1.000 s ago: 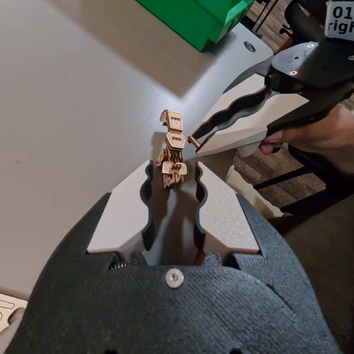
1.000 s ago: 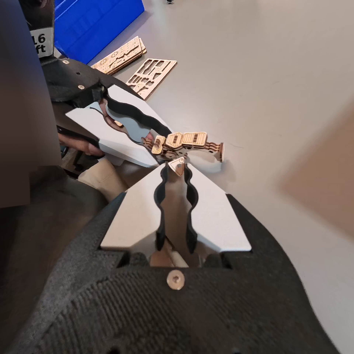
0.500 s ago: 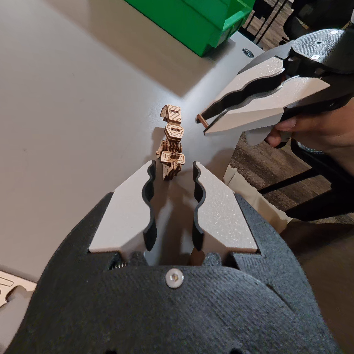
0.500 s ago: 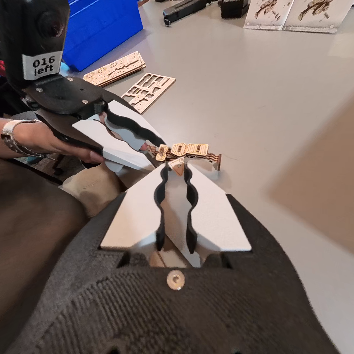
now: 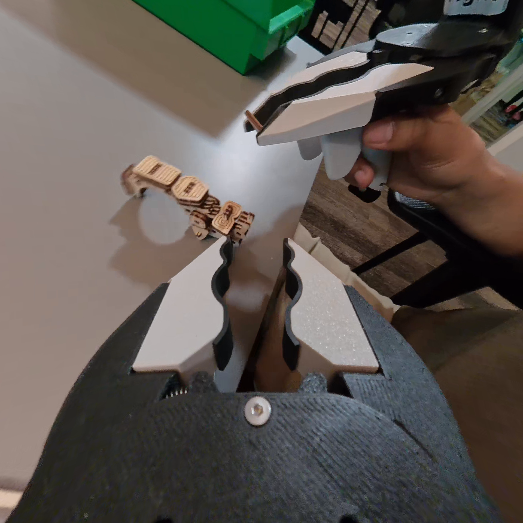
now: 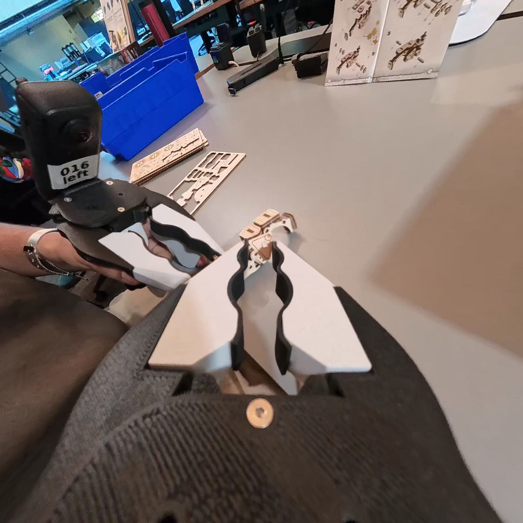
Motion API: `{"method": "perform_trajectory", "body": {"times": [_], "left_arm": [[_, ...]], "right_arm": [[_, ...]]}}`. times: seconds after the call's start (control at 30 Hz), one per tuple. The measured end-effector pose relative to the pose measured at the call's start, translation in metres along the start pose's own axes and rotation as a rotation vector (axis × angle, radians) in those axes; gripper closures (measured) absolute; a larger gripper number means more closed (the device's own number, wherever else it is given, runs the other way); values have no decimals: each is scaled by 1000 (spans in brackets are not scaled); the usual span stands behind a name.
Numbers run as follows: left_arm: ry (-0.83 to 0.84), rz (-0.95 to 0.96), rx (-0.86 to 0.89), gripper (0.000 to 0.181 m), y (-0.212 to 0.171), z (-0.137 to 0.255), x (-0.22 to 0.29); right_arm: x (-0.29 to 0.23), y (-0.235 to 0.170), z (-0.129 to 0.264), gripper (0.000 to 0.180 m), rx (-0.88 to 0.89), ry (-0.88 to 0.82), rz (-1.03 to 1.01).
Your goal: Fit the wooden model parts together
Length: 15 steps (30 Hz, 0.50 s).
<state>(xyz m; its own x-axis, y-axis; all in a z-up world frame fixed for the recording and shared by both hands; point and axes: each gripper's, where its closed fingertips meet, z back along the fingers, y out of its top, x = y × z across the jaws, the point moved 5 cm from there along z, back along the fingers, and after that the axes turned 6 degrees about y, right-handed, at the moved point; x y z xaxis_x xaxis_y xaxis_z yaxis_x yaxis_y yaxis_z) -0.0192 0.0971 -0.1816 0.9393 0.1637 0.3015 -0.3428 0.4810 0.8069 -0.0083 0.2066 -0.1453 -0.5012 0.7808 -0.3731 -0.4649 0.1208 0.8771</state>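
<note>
Wooden model now lying arched on desk, released from gaping left tongs; right tongs pinching small wooden part, lifting away.

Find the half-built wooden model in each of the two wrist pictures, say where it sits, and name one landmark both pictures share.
Left wrist view: the wooden model stands on the grey table, left of centre, just beyond the open left gripper.
Right wrist view: the wooden model is at centre, partly hidden behind the tips of the right gripper.
Shared landmark: the small wooden piece pinched in the right gripper's tips.
</note>
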Motion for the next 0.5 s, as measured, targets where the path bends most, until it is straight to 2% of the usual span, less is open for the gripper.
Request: {"method": "perform_trajectory", "body": {"times": [0.37,0.5], "left_arm": [[-89,35,-18,139,9,-18,14],[-122,40,-72,145,7,-21,24]], "right_arm": [[-3,-12,29,165,33,-82,-23],[-5,-15,37,165,47,-102,-34]]}}
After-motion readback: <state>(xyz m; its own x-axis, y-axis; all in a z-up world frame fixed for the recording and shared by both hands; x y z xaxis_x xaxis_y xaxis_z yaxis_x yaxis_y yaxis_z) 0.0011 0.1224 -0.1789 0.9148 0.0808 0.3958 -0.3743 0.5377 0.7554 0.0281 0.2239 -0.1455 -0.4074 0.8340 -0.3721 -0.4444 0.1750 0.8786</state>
